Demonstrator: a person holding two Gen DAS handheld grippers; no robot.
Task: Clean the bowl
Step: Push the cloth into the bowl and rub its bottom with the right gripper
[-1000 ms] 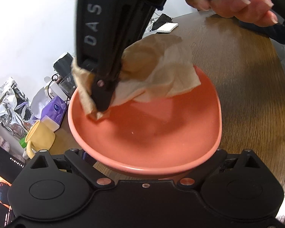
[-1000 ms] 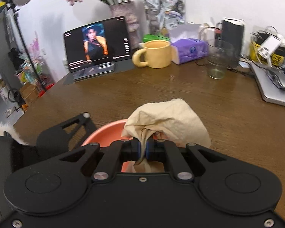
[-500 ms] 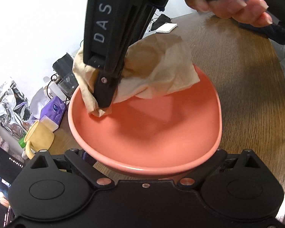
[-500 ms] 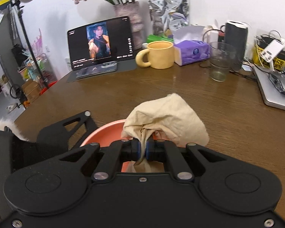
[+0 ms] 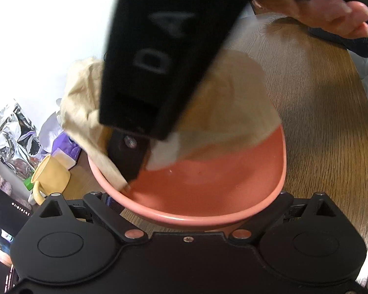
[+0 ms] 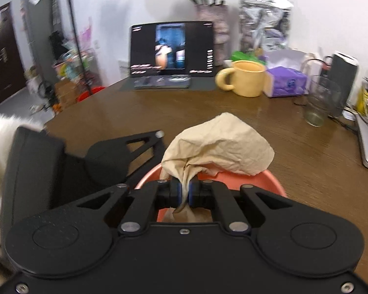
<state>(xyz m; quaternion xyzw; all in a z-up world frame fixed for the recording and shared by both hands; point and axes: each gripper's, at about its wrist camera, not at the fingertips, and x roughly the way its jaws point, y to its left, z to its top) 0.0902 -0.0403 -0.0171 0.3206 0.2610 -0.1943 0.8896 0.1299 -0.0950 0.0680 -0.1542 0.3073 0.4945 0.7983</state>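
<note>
On the brown wooden table [image 6: 144, 112] sits the pink bowl [image 5: 208, 186], and we see it right in front of the left gripper [image 5: 187, 220], whose two arms are spread wide to either side of the near rim. The fingertips are hidden under that rim, so we cannot tell whether they press on the bowl or merely flank it. Inside the bowl, a crumpled beige cloth [image 6: 218, 144] drapes over the far rim and down toward the left inner wall. The right gripper [image 6: 184, 193] is clenched on a twisted fold of this cloth, its blue-edged pads [image 6: 176, 192] squeezed together with the fabric between them. From the left wrist camera, the right gripper comes in from above as a large black body, blurred, its tip low against the bowl's left inner side. A hand [image 5: 331, 12] holds its handle at the upper right.

Farther back on the table we see a yellow mug [image 6: 247, 78], a purple tissue box [image 6: 287, 80] beside it, a clear glass [image 6: 319, 103], and a tablet [image 6: 171, 49] with a lit screen. A silver foil bag [image 6: 265, 22] stands near the wall.
</note>
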